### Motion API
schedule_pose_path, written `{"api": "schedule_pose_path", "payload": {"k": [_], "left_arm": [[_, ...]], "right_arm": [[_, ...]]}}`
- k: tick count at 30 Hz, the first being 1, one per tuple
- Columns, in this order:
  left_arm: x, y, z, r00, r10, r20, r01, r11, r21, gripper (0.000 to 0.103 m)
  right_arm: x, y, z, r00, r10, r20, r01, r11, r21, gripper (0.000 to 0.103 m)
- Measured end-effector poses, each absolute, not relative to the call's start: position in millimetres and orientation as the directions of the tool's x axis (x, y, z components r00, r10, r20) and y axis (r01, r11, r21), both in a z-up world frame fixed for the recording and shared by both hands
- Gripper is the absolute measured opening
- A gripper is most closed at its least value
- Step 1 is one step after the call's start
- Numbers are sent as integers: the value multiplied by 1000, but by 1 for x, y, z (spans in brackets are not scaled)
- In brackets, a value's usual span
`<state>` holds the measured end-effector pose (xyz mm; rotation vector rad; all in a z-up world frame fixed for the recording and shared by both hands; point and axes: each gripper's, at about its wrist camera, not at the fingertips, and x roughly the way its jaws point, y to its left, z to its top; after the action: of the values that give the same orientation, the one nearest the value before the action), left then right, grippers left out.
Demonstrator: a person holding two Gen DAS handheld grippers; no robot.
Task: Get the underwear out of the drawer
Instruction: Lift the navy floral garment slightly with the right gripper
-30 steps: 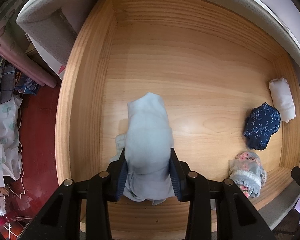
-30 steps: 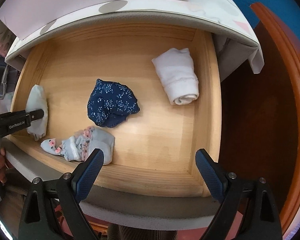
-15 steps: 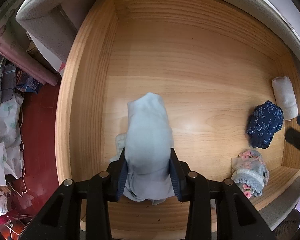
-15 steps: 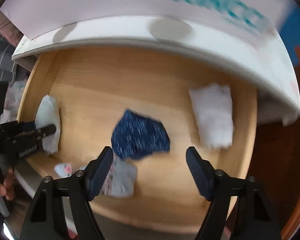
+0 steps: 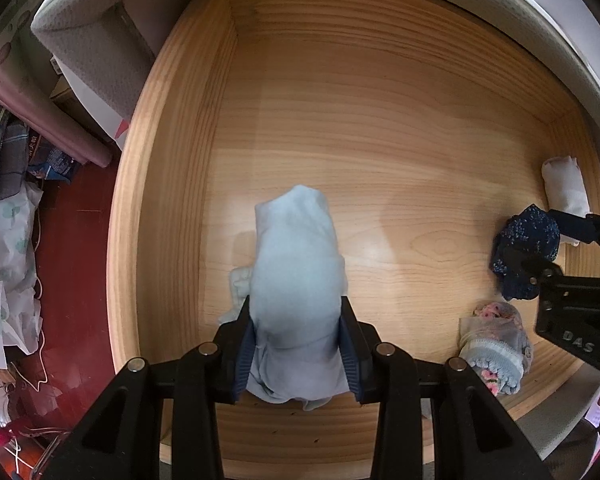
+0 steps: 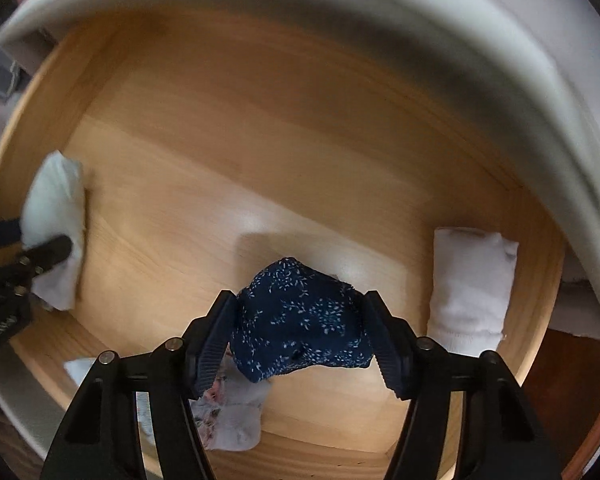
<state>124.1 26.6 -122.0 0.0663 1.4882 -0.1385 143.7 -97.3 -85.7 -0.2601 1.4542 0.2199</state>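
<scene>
The wooden drawer [image 5: 172, 160] lies open below both grippers. My left gripper [image 5: 296, 344] is shut on a pale blue underwear [image 5: 296, 280] near the drawer's front wall, and the cloth bulges up between the pads. In the right wrist view the same gripper [image 6: 40, 252] and its pale bundle [image 6: 56, 200] sit at the far left. My right gripper [image 6: 296, 336] is closing on the navy speckled underwear [image 6: 300, 320]; both pads touch its sides and the cloth is bunched between them. The left wrist view shows that navy piece [image 5: 528, 236] at the drawer's right end.
A rolled white garment [image 6: 468, 292] lies against the drawer's right wall. A pale floral piece with lace trim [image 5: 496, 344] lies by the front right corner, partly under my right gripper. A padded white edge [image 6: 380, 20] overhangs the drawer's back. Clutter covers the red floor [image 5: 72, 240] at left.
My right gripper has swung left and down from the drawer's right front corner to the navy underwear, and its jaws have narrowed around it. The left gripper and its pale blue bundle have not moved.
</scene>
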Motion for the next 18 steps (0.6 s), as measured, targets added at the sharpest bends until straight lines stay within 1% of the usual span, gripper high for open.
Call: {"api": "schedule_pose_path", "payload": {"k": [5, 10, 18], "left_arm": [[125, 27, -123, 76, -54, -996, 133, 990, -44, 38], [124, 27, -123, 76, -54, -996, 134, 990, -44, 38], [125, 27, -124, 75, -54, -996, 134, 990, -44, 38]], "right_arm": [[143, -96, -99, 64, -46, -997, -317, 946, -64, 58], [145, -91, -101, 36, -49, -998, -319, 946, -58, 48], [132, -109, -108, -61, -26, -998, -263, 965, -9, 44]]}}
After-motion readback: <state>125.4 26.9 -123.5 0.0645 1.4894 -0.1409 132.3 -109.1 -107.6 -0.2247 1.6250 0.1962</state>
